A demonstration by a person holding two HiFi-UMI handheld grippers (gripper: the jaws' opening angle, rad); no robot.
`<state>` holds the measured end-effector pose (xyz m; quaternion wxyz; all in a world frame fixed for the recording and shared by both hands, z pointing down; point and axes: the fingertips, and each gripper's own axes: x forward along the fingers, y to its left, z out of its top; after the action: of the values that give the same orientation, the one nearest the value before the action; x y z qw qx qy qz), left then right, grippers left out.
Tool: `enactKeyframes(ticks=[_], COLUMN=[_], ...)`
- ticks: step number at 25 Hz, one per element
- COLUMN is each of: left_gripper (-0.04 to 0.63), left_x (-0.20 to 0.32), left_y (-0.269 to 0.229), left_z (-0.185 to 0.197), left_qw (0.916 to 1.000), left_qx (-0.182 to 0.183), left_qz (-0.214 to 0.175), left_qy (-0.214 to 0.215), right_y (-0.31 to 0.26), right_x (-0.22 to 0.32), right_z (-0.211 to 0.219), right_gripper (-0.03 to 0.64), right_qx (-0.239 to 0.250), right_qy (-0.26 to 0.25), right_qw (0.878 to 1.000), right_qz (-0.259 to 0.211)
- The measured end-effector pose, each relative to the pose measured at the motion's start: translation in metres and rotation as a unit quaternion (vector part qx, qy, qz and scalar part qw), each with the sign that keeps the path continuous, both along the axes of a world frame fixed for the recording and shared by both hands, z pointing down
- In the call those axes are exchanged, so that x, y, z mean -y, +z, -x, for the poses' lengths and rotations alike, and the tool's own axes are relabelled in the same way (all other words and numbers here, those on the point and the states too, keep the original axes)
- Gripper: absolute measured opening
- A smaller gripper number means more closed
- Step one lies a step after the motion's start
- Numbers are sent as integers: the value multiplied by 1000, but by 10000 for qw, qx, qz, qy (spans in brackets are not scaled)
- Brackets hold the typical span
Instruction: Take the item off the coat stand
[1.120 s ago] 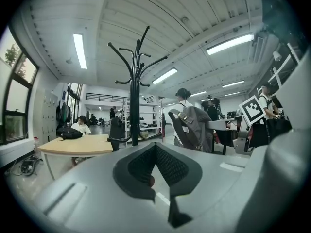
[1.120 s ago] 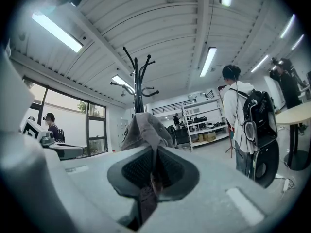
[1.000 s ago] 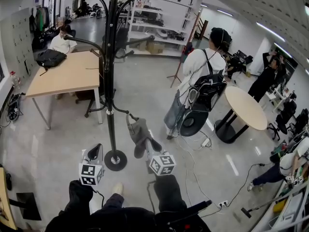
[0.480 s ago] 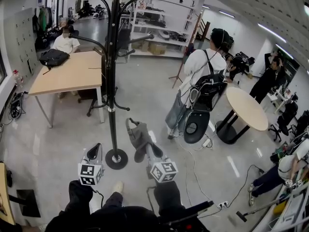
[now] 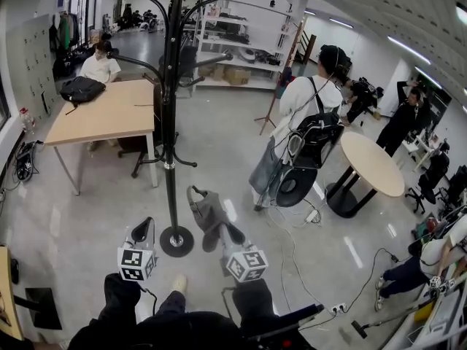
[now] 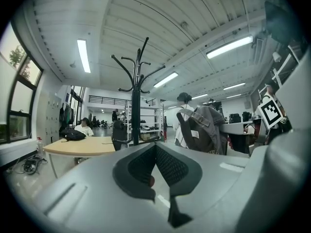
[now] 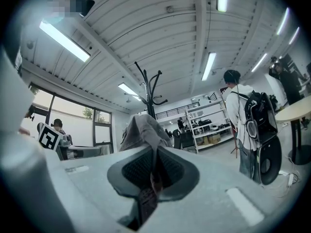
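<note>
The black coat stand (image 5: 169, 122) rises at centre left on a round base (image 5: 176, 240); its hooks look bare. A grey cap-like cloth item (image 5: 208, 214) hangs just right of the pole, clear of the low hooks. My right gripper (image 5: 228, 230) is shut on it. In the right gripper view the cloth (image 7: 143, 132) bulges above the right gripper (image 7: 155, 171), a strip of it pinched between the pads. My left gripper (image 5: 146, 224) sits left of the base, shut and holding nothing. The left gripper view shows the stand (image 6: 136, 106) ahead and the grey item (image 6: 206, 130) to the right.
A wooden table (image 5: 102, 111) with a black bag stands behind the stand on the left. A person with a backpack (image 5: 306, 130) stands at right, next to a round table (image 5: 372, 162). Cables (image 5: 292, 232) trail over the floor. Shelves (image 5: 233, 42) line the back.
My right gripper and the grey item have drawn back from the stand's low hooks towards me. The left gripper has shifted only slightly.
</note>
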<state>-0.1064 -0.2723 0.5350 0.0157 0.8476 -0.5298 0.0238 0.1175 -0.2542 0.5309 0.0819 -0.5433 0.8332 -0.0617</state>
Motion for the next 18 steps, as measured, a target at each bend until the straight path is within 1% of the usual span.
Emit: enactKeyframes(ticks=[7, 18], left_gripper=[3, 3], left_x=[-6, -5], left_y=[-6, -12], left_z=[-3, -6], left_qw=[10000, 10000], left_qx=[-30, -3], left_qz=[-61, -55], left_qy=[16, 57], right_y=[-4, -6], right_x=[-11, -10], right_z=[-3, -2], right_gripper=[19, 18], right_qx=[22, -65], right_qy=[30, -7], right_qw=[10000, 10000], right_qz=[-43, -1])
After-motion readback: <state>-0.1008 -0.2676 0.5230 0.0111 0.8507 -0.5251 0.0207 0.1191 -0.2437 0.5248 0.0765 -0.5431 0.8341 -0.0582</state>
